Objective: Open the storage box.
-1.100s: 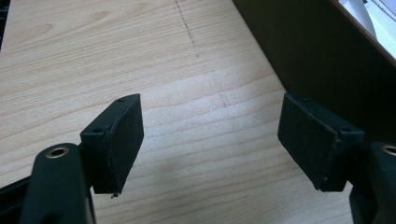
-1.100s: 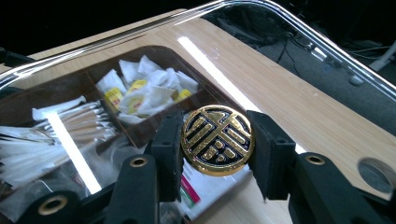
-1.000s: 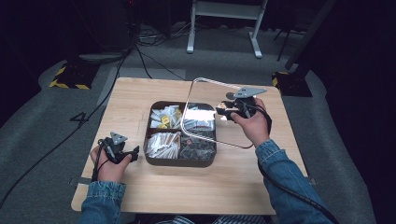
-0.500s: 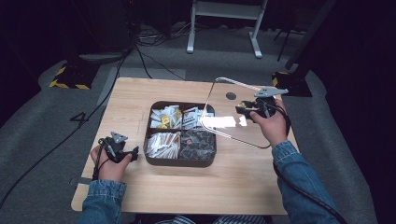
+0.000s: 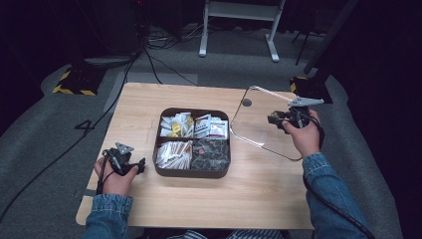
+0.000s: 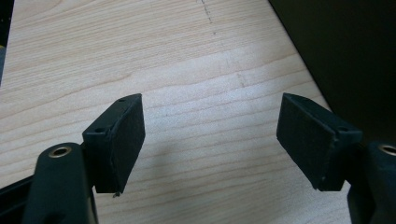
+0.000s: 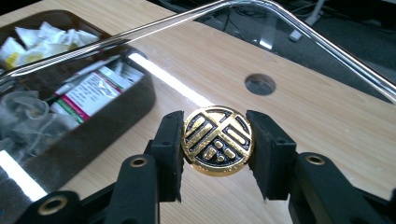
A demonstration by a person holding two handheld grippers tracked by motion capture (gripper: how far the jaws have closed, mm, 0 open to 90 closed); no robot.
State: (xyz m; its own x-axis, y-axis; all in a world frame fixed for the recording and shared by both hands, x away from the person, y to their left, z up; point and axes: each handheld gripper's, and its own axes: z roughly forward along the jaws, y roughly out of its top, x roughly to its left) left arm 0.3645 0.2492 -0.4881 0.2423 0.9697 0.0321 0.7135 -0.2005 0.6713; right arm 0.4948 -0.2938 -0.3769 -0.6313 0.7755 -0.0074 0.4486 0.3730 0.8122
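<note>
While our right gripper clamps the gold-and-black knob of the glass lid, which we hold tilted above the table just right of the brown box, our left gripper rests wide open and empty over bare wood beside that box.

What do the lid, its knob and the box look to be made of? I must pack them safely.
The lid looks like clear glass or hard plastic: the table shows through it, and its rounded edge glints. Its knob, clamped in the right tool, looks like metal with a shiny gold pattern on black. The box is dark brown and matte, perhaps wood or plastic.
</note>
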